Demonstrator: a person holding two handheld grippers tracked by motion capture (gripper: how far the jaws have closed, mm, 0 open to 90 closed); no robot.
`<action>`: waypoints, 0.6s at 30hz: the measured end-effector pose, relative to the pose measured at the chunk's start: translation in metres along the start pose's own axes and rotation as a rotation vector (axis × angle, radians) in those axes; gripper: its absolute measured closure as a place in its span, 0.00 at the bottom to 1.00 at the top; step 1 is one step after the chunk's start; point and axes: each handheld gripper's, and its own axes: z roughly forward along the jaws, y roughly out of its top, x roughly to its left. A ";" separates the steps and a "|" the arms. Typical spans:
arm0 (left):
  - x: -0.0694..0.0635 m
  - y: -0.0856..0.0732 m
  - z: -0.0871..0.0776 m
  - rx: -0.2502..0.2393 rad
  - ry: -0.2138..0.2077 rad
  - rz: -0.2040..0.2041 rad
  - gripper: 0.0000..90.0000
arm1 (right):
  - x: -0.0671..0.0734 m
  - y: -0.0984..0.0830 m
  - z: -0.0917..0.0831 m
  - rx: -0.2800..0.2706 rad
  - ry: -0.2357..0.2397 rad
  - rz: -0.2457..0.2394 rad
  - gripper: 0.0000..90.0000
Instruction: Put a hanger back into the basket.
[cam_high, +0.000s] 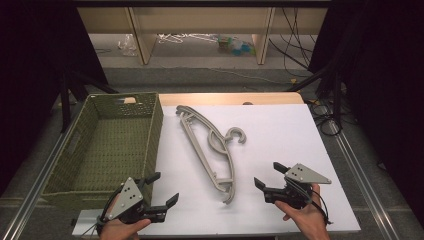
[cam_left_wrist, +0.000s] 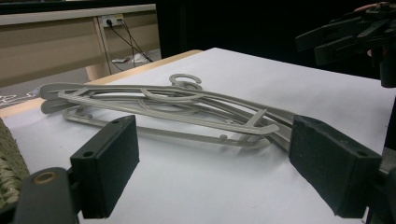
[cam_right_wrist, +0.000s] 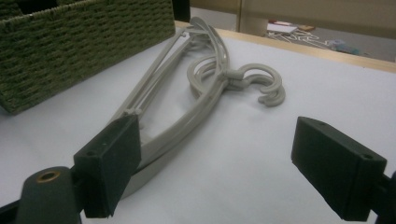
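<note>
While both hover | left tongs (cam_high: 164, 189) spread wide, empty | right tongs (cam_high: 269, 174) spread wide, empty | hangers (cam_high: 210, 145) untouched

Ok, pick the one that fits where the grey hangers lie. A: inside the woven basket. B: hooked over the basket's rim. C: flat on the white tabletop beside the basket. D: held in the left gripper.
C: the hangers lie stacked on the white tabletop, to the right of the basket, with both grippers open and clear of them.
</note>
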 end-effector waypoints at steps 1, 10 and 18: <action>0.000 0.000 0.000 0.000 0.000 0.000 0.18 | 0.000 0.000 0.000 0.000 0.000 0.000 0.18; -0.001 0.000 0.001 0.007 0.000 -0.013 0.18 | -0.006 0.006 0.026 0.086 0.007 0.003 0.19; -0.001 0.000 0.001 0.013 0.001 -0.006 0.18 | -0.010 0.018 0.054 0.174 0.002 -0.012 0.20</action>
